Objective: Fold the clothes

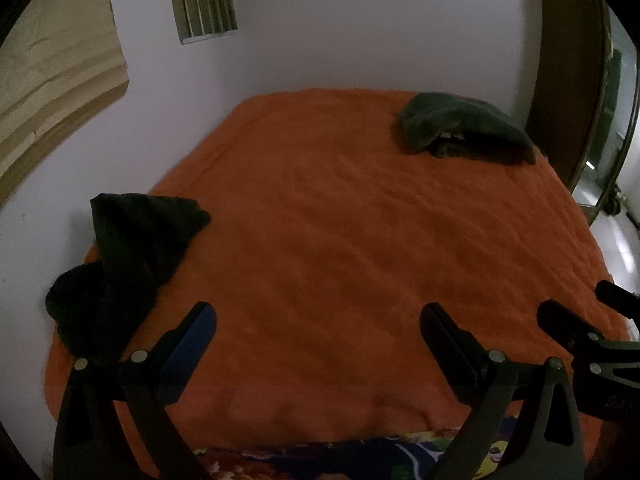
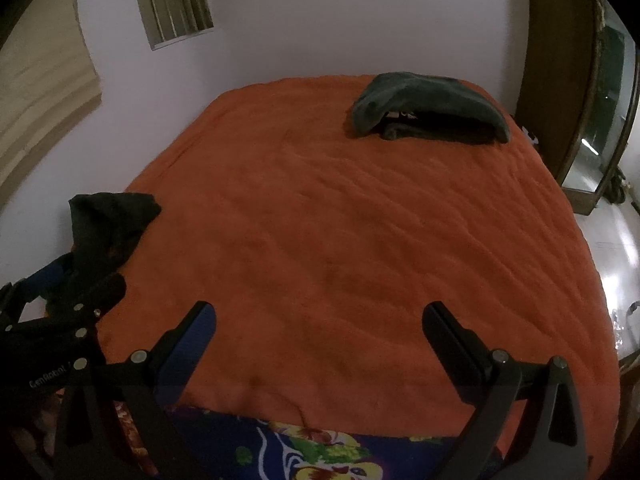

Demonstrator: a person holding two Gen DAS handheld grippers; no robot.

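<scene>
Both my tongs, left (image 1: 318,336) and right (image 2: 320,336), hung apart and empty above the orange bed (image 1: 340,240), ready; one dark garment (image 1: 132,256) lay left, the green pile (image 1: 464,128) far right.

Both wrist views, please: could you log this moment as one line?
left hand-held gripper open | right hand-held gripper open | black garment near left | green garment far right | orange bedspread

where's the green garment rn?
The green garment lies bunched at the far right corner of the orange bedspread, near the wooden wardrobe, well away from both open grippers and across the bed from the dark garment at the left edge.
</scene>
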